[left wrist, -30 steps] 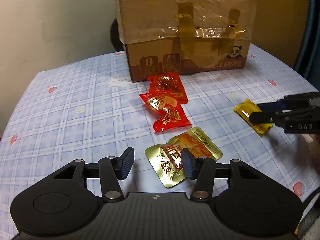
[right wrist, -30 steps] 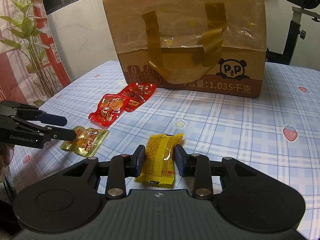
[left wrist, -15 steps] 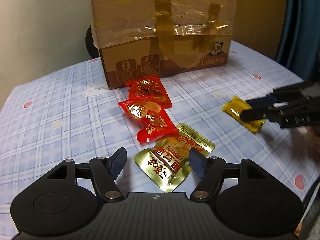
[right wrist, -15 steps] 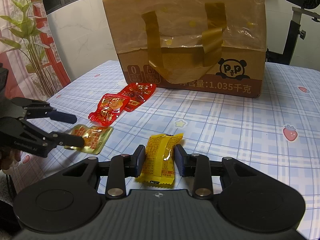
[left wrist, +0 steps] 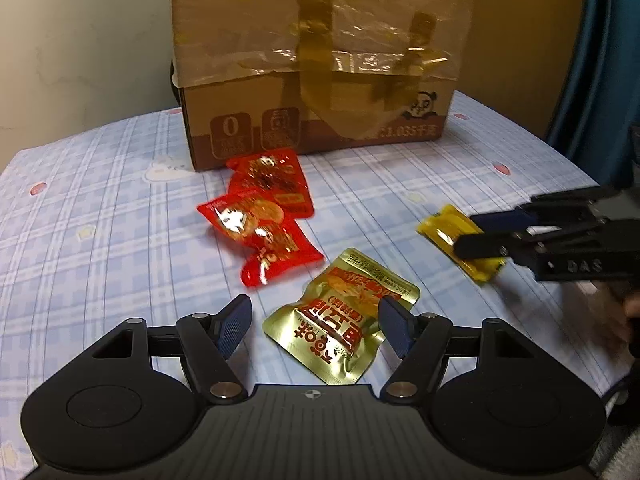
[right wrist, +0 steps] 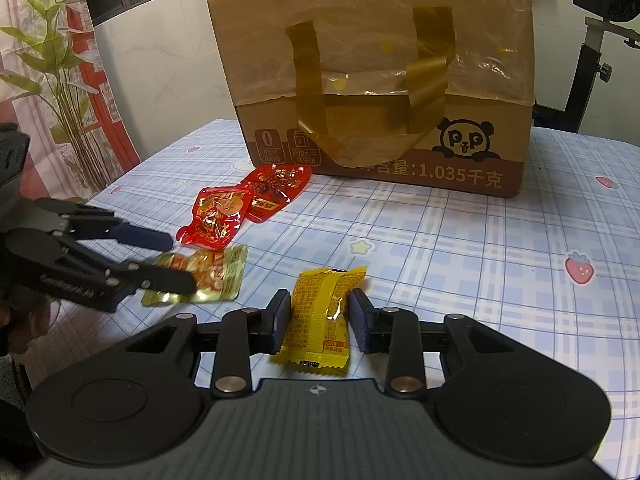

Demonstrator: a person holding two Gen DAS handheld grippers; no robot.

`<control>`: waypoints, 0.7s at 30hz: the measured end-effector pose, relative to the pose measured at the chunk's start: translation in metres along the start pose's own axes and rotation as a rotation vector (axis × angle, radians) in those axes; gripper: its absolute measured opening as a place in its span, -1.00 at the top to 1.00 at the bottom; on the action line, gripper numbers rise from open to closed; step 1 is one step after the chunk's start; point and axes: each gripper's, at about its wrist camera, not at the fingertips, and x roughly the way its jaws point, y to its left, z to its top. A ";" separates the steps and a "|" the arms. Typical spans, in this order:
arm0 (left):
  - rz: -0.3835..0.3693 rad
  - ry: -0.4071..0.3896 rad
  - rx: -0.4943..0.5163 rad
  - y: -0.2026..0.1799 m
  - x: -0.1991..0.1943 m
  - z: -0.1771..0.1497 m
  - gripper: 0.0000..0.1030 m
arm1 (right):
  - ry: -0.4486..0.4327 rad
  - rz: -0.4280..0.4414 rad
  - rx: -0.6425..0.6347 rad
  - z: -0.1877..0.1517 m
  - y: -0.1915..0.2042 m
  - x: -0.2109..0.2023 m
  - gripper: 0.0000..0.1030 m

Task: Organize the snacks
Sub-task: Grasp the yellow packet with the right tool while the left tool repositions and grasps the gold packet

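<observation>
A gold snack pouch [left wrist: 340, 320] lies flat on the checked tablecloth between the fingers of my open left gripper [left wrist: 314, 326]; it also shows in the right wrist view [right wrist: 208, 276]. A yellow snack packet [right wrist: 322, 312] lies between the pads of my right gripper [right wrist: 320, 320], which is open around it, pads close to its sides. The packet also shows in the left wrist view [left wrist: 460, 240]. Two red snack pouches [left wrist: 260, 232] [left wrist: 276, 180] lie overlapping in front of the cardboard box [left wrist: 316, 60].
The taped cardboard box [right wrist: 380, 80] stands at the back of the table. A plant [right wrist: 52, 80] and red-framed window are off the left table edge. A black stand [right wrist: 592, 60] is behind the table at right.
My left gripper has opened wider and moved so the gold pouch now lies between its fingers. The right gripper and yellow packet have not moved.
</observation>
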 end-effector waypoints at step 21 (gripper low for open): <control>0.056 0.038 -0.139 -0.003 0.004 0.017 -0.23 | -0.001 0.004 0.004 0.000 0.001 -0.001 0.32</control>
